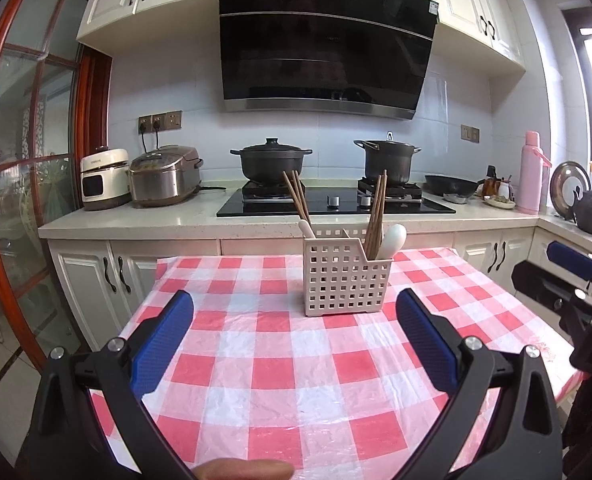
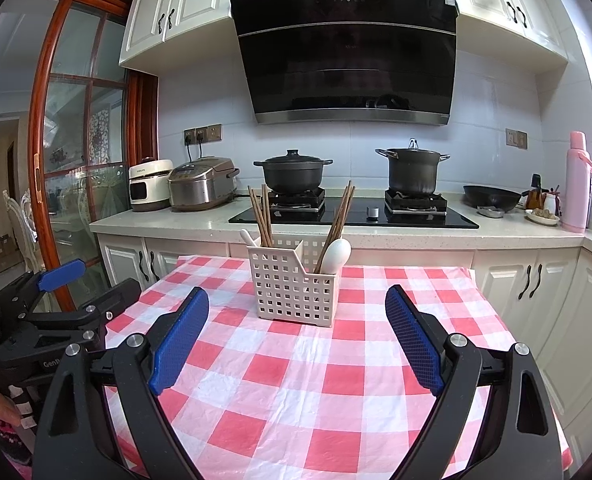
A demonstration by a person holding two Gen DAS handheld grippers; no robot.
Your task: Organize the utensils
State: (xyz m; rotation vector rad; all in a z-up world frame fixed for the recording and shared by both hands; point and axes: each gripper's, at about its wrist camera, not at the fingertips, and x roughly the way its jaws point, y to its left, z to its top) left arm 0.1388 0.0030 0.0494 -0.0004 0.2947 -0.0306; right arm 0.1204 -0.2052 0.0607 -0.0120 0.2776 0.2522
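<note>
Your right tongs (image 1: pixel 567 264) are cut off at the left view's edge, with one blue pad visible; their spread shows in the right view only. The caddy (image 1: pixel 345 276) hides the lower ends of everything inside it. A divider splits it into two compartments. The left one holds chopsticks (image 1: pixel 296 198) and a white handle (image 1: pixel 307 229), its type unclear. The right one holds more chopsticks (image 2: pixel 337 220) and a white spoon (image 2: pixel 335 256). The caddy stands upright on the checkered surface (image 1: pixel 280 380), towards its far edge. Both your left tongs (image 1: pixel 294 330) and your right tongs are spread wide, pinching nothing, short of the caddy.
</note>
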